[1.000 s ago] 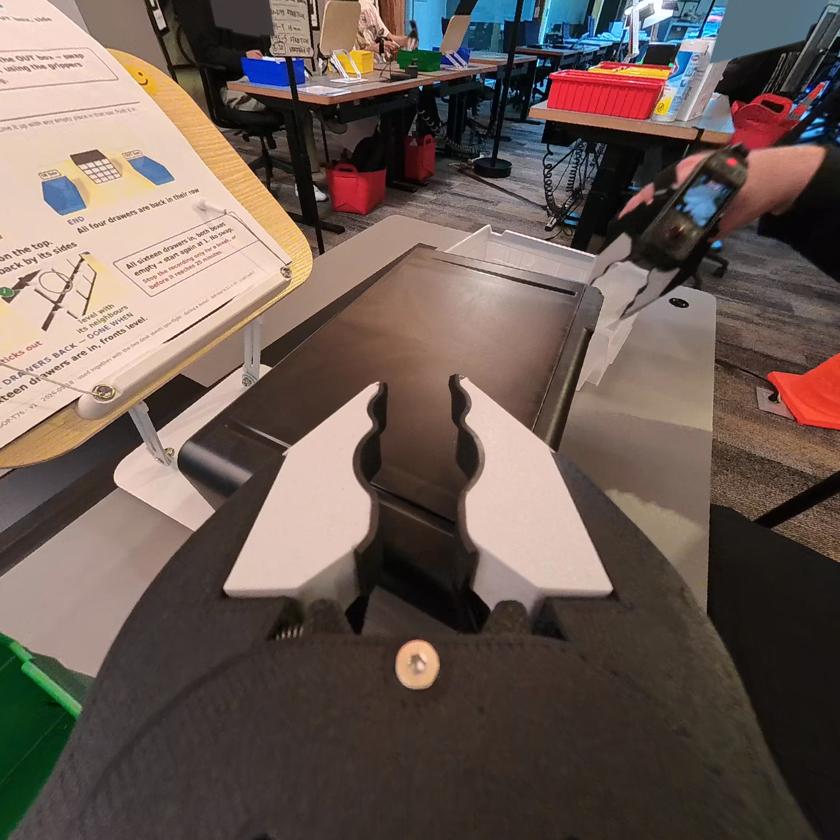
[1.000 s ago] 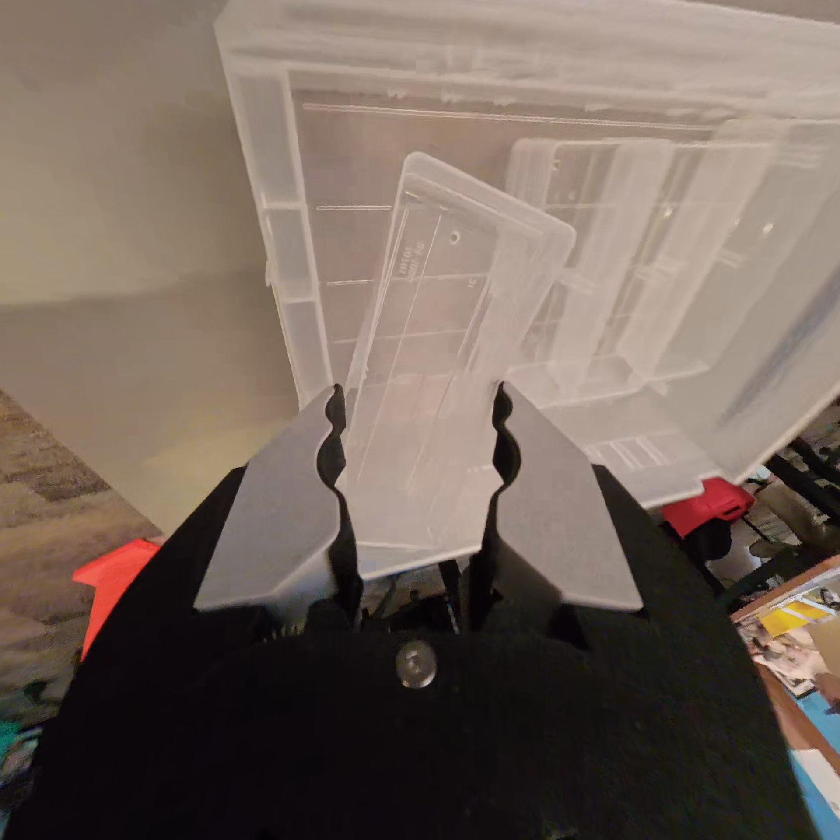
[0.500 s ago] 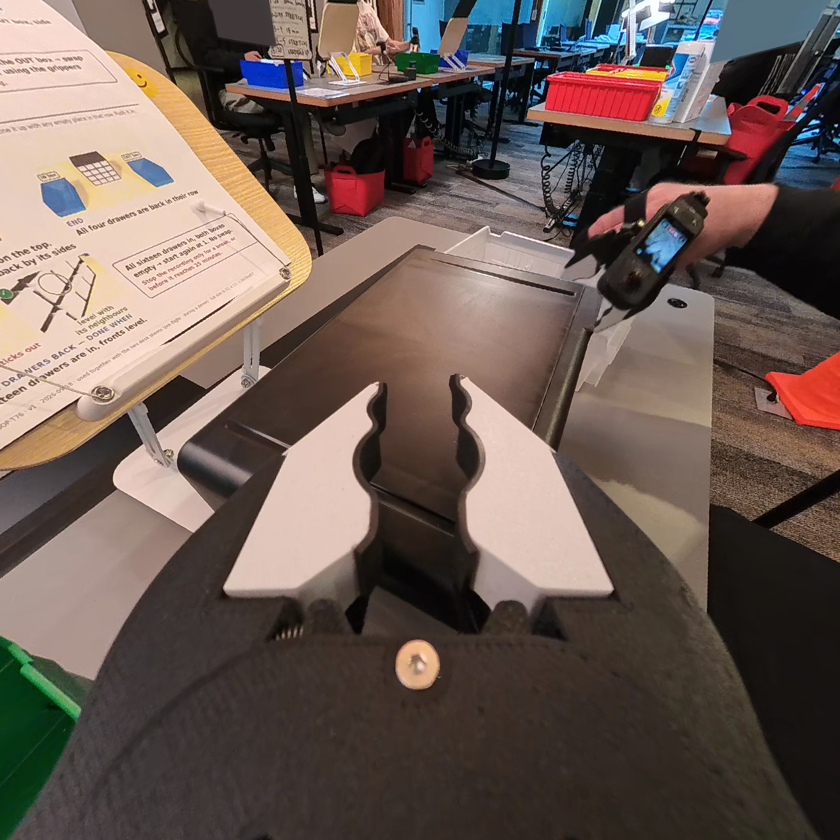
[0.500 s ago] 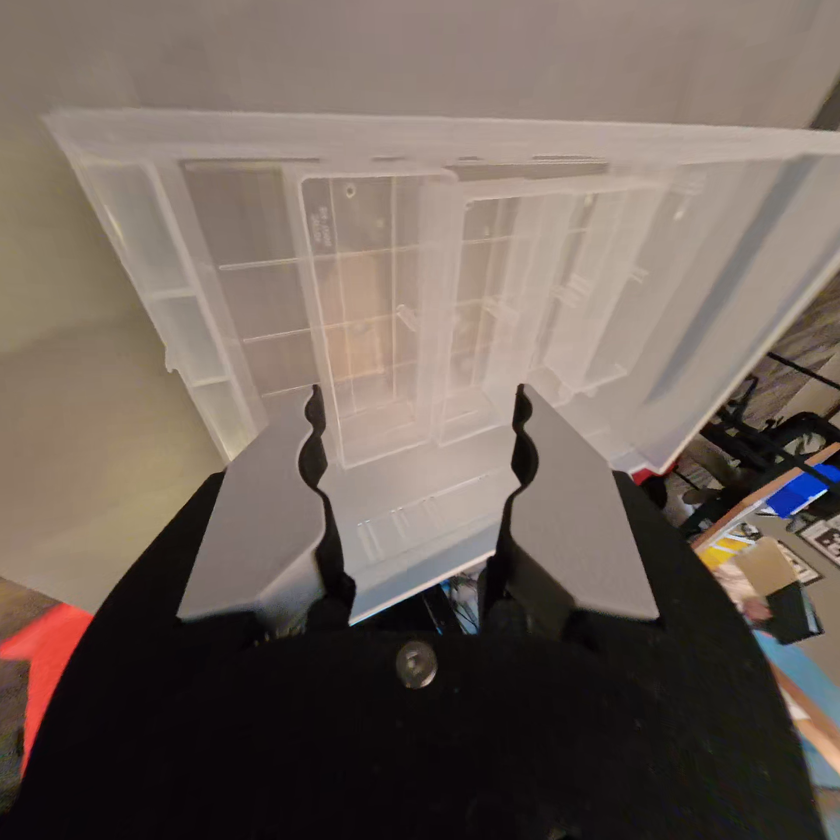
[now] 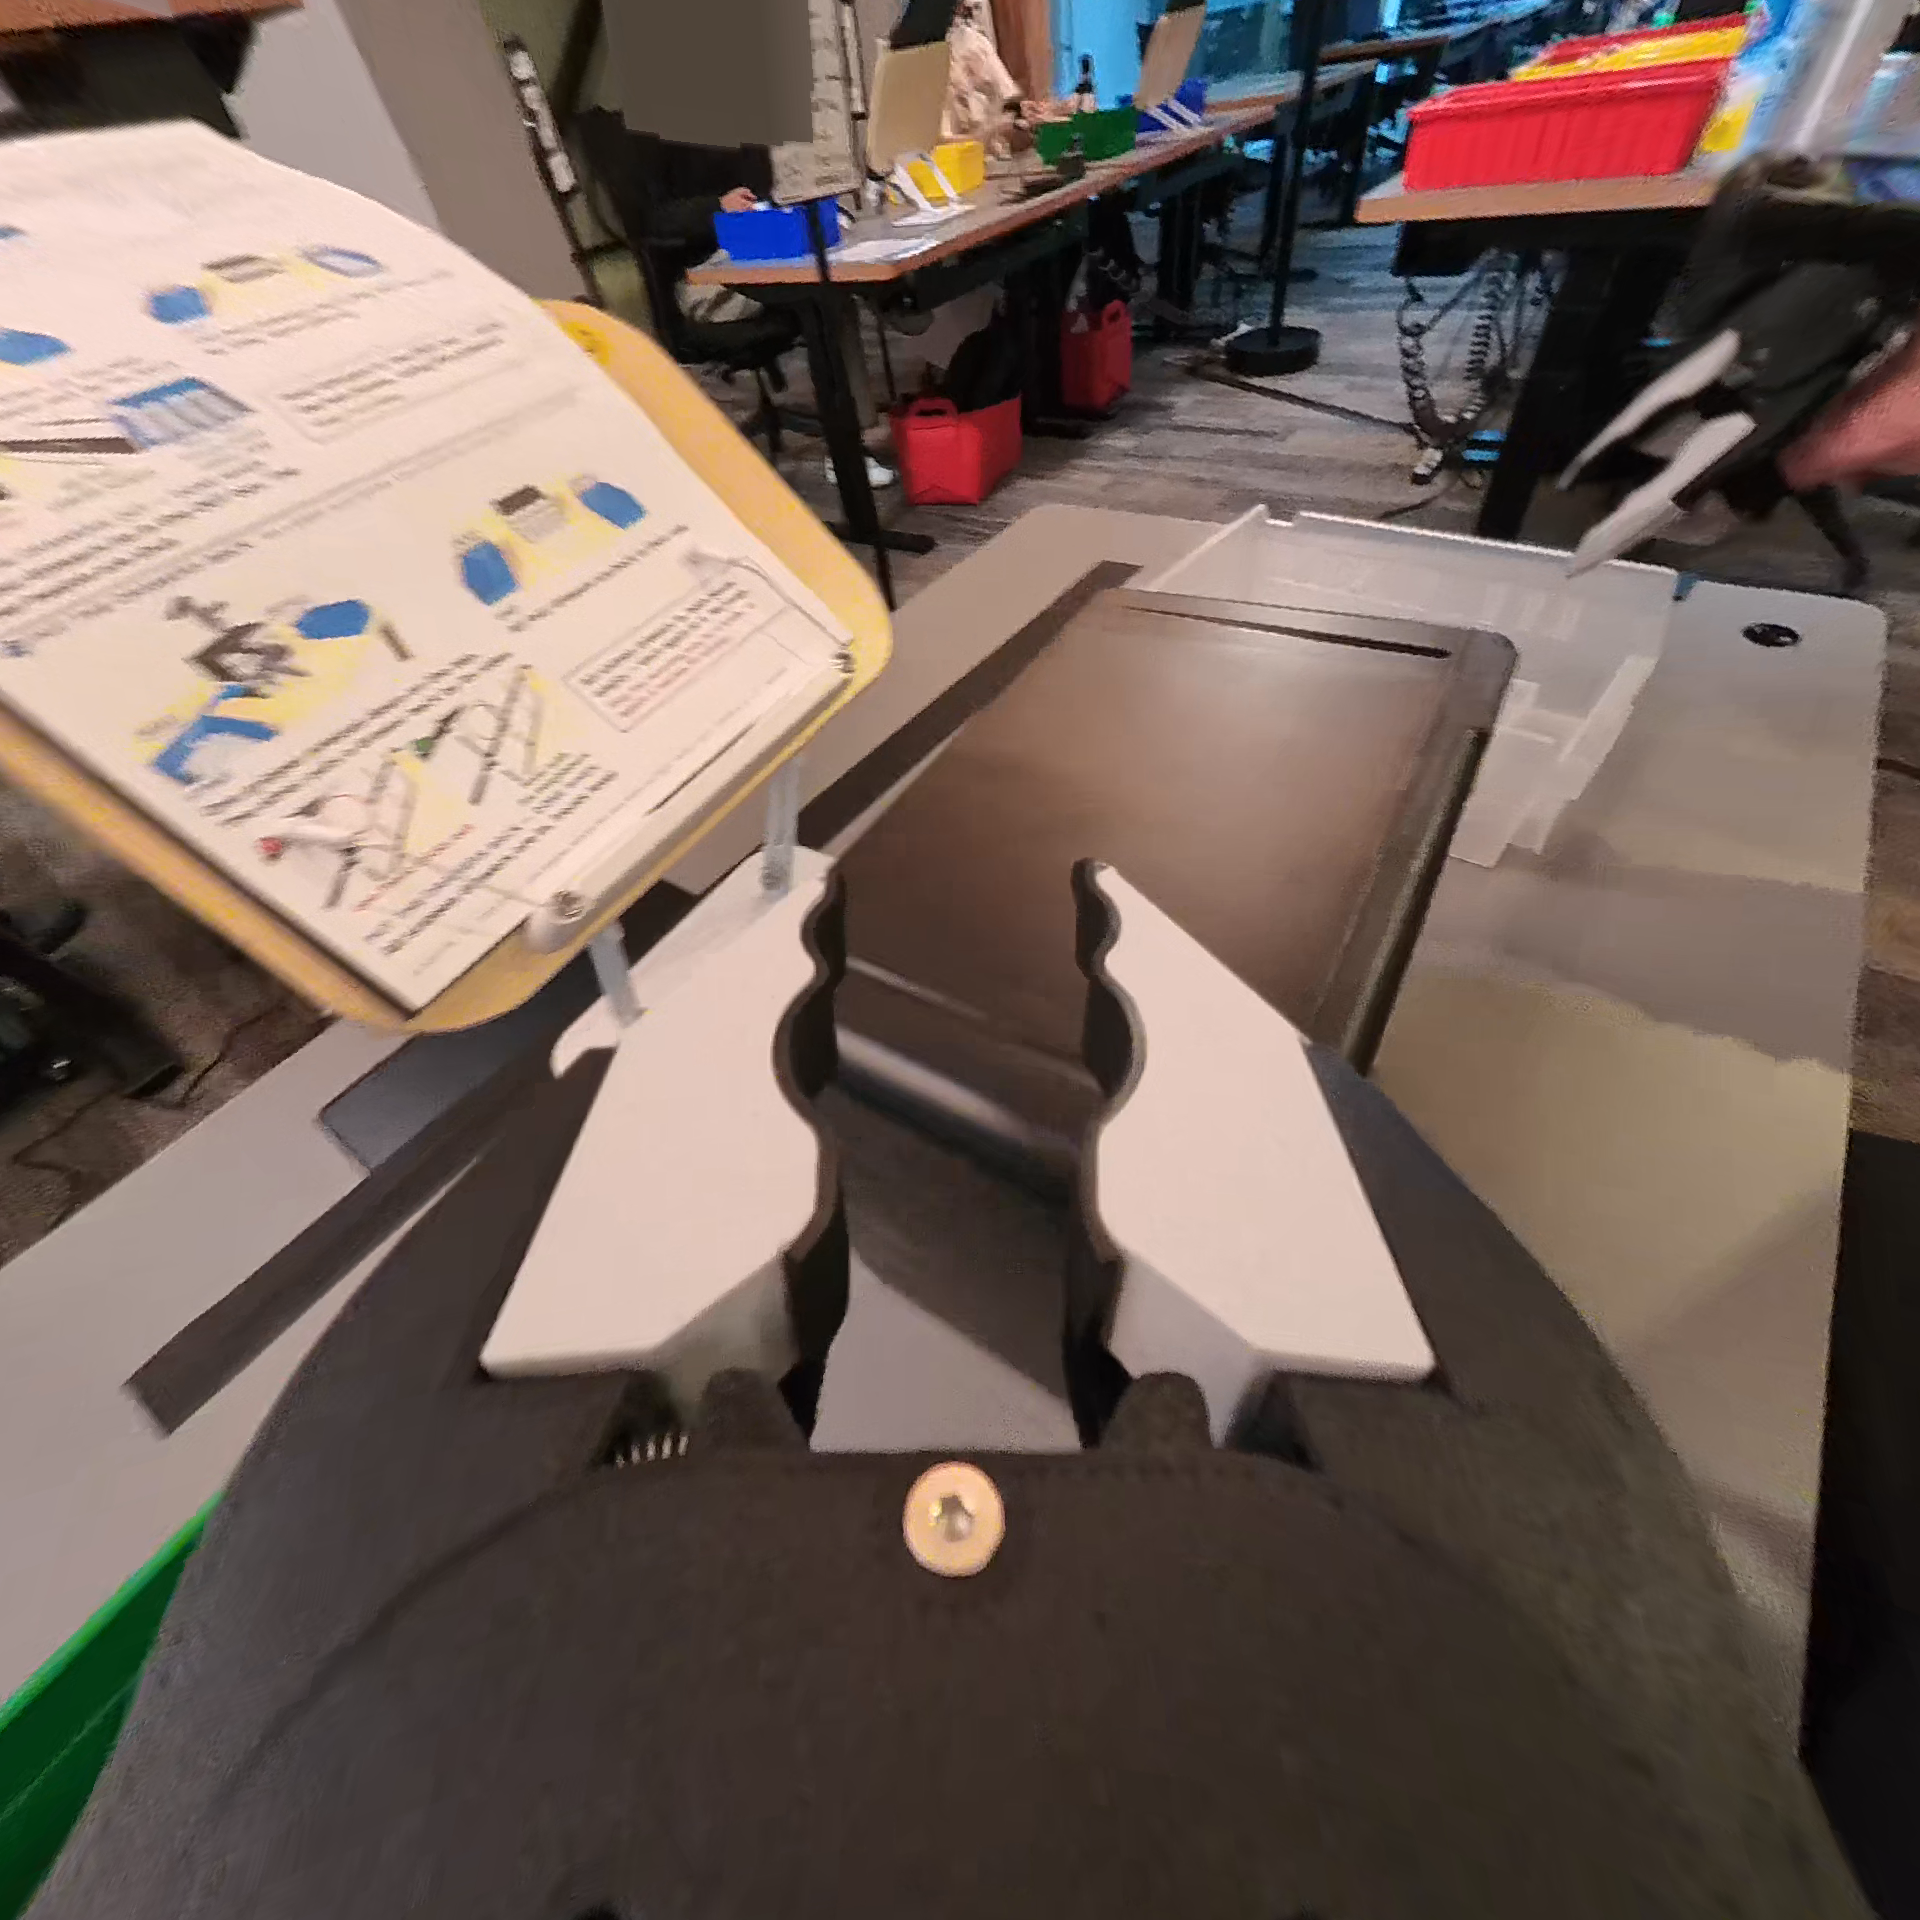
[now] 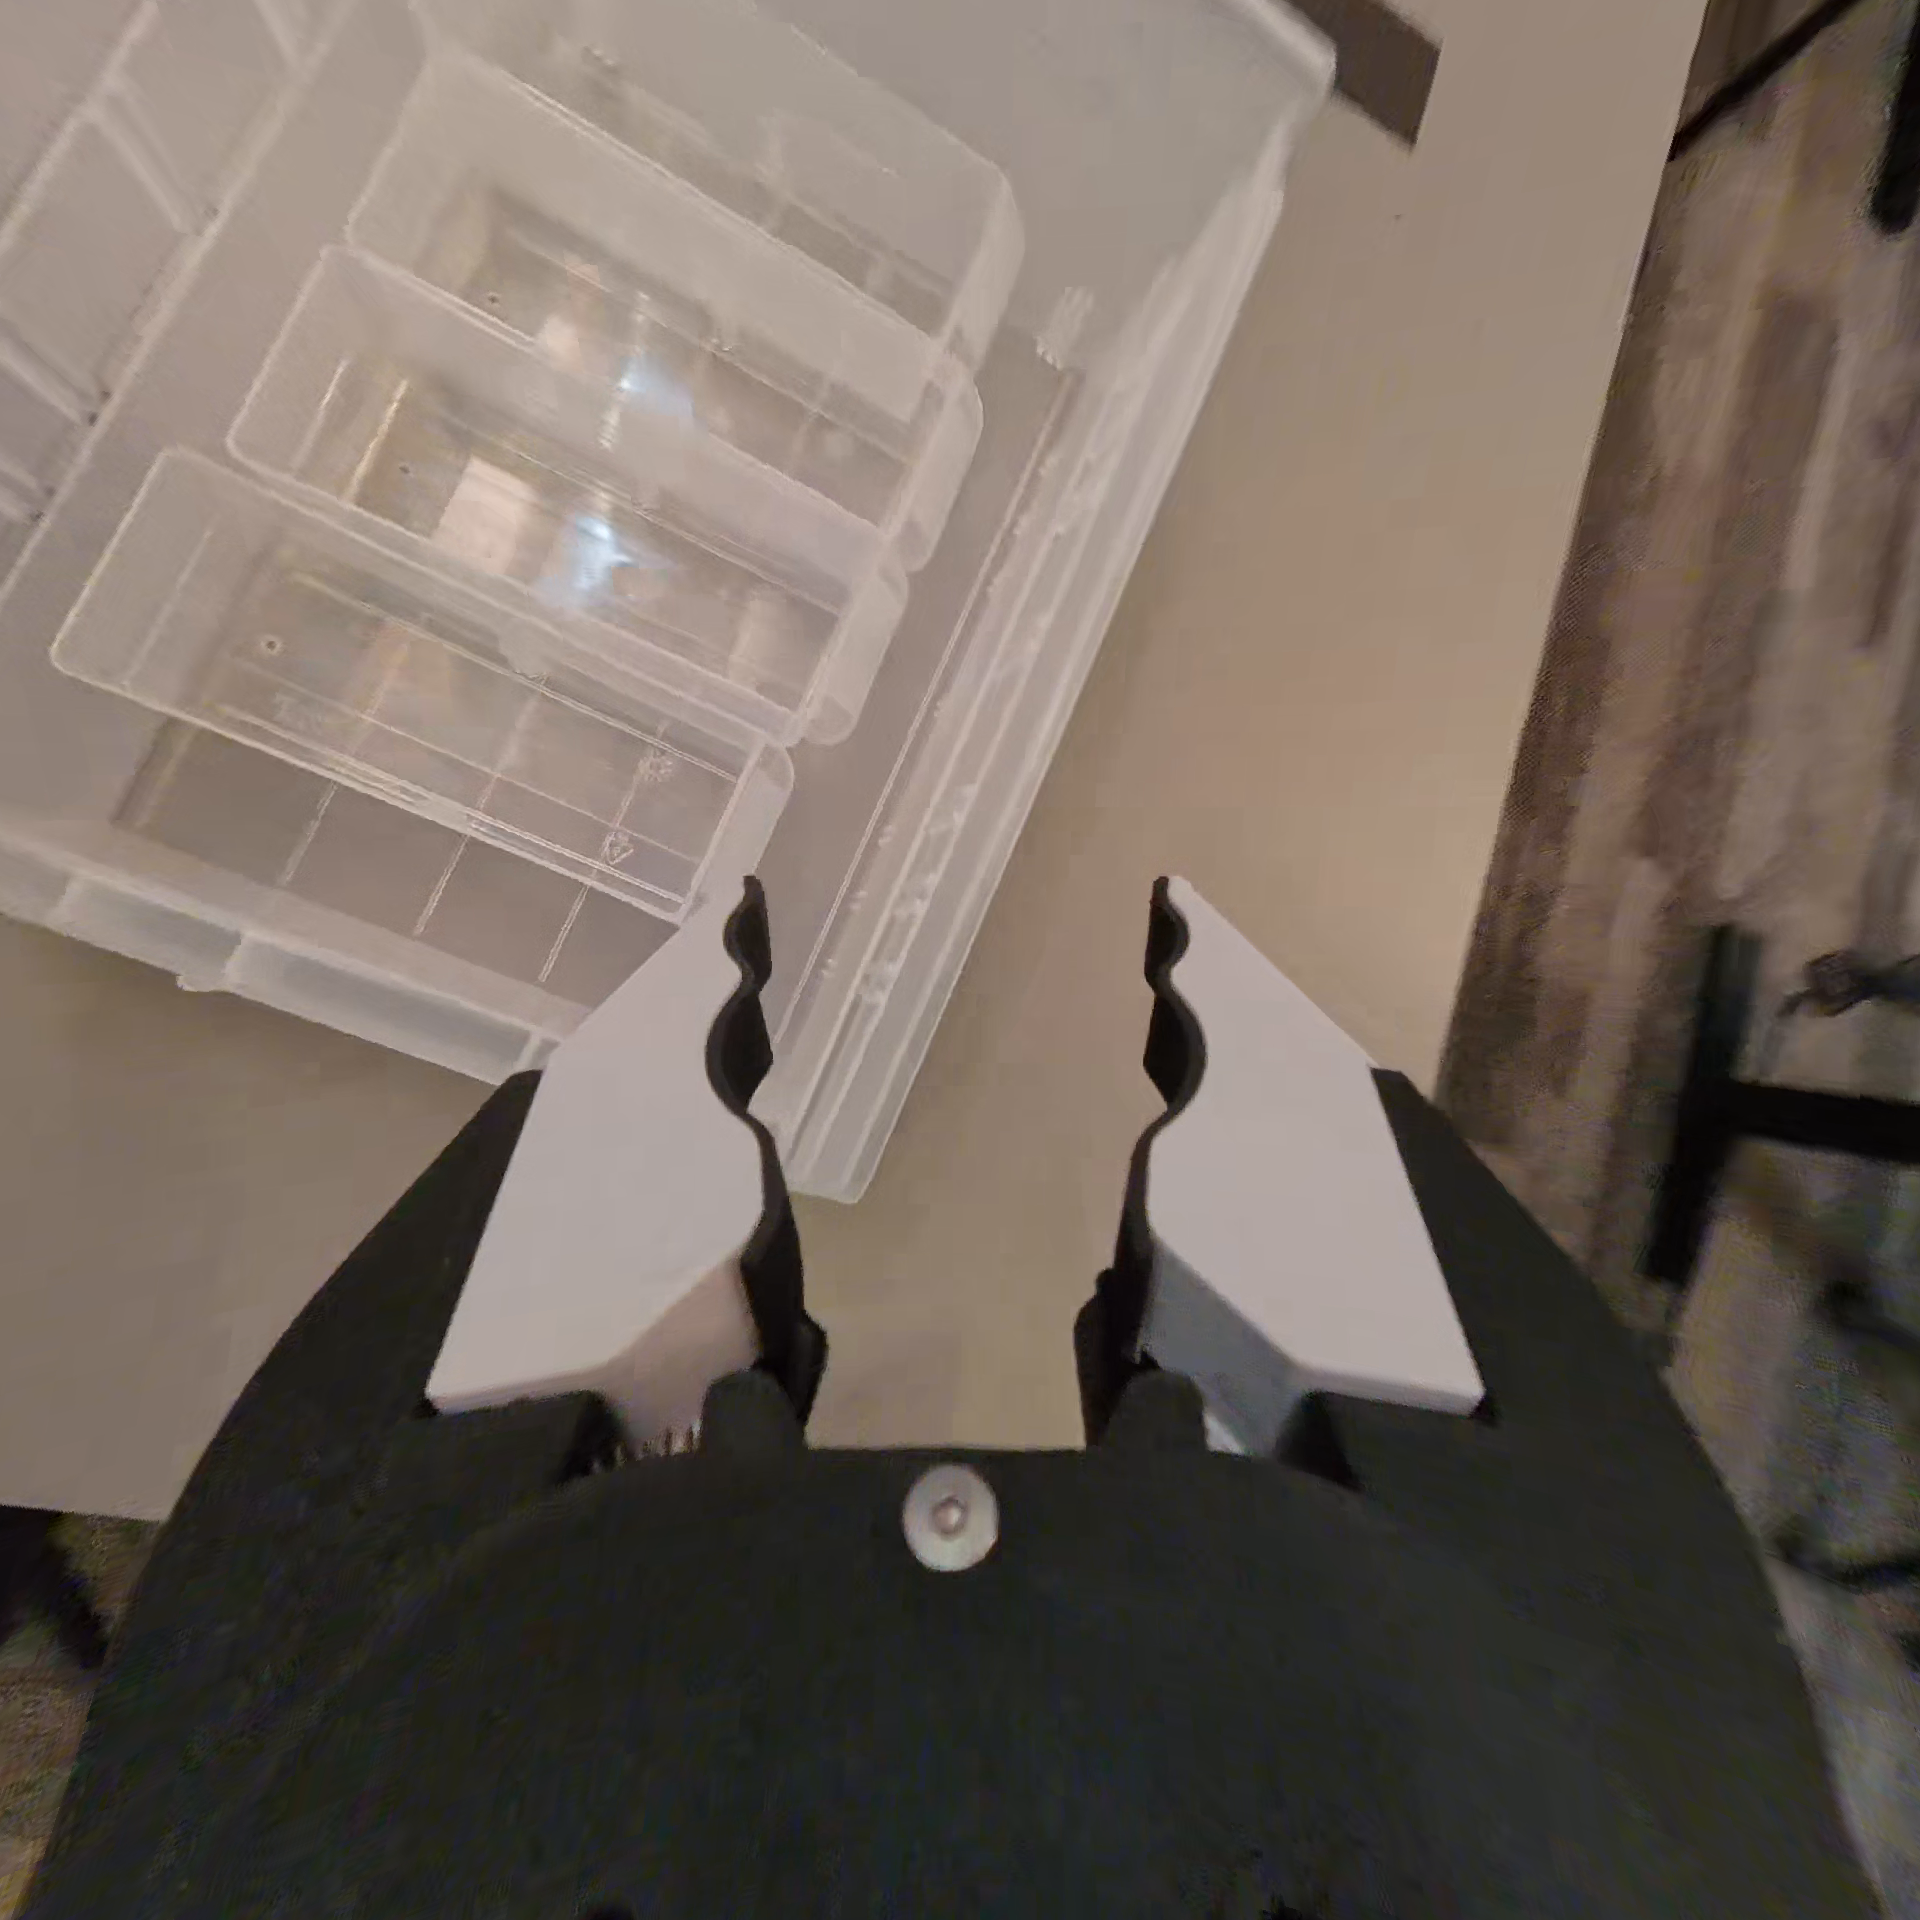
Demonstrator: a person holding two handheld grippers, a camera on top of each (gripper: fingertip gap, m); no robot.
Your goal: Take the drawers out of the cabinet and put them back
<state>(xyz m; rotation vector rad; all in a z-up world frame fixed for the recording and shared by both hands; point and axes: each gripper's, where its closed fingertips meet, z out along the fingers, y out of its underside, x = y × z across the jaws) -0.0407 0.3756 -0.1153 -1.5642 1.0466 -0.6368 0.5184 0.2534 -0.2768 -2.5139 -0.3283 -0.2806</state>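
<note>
The black cabinet [image 5: 1195,748] lies on the grey table, seen from above its top panel; its drawer slots are hidden. My left gripper [image 5: 956,894] is open and empty over the cabinet's near end. A clear plastic tray [image 6: 935,831] holds three clear drawers side by side [image 6: 416,675], [image 6: 582,468], [image 6: 707,208]. My right gripper [image 6: 954,894] is open and empty, above the tray's near corner and apart from the drawers. The tray [image 5: 1455,582] also shows in the left wrist view behind the cabinet, with the right gripper [image 5: 1652,457] above its right end.
An instruction board [image 5: 364,520] on a stand leans over the table's left side. A green bin [image 5: 62,1714] sits at the near left. The table edge [image 6: 1538,623] and carpet floor lie right of the tray. Other desks with red bins stand behind.
One second ago my right gripper's fingers were around a tilted clear drawer; that drawer now lies in the tray, and the gripper has pulled back and opened wider. My left gripper shifted and opened slightly.
</note>
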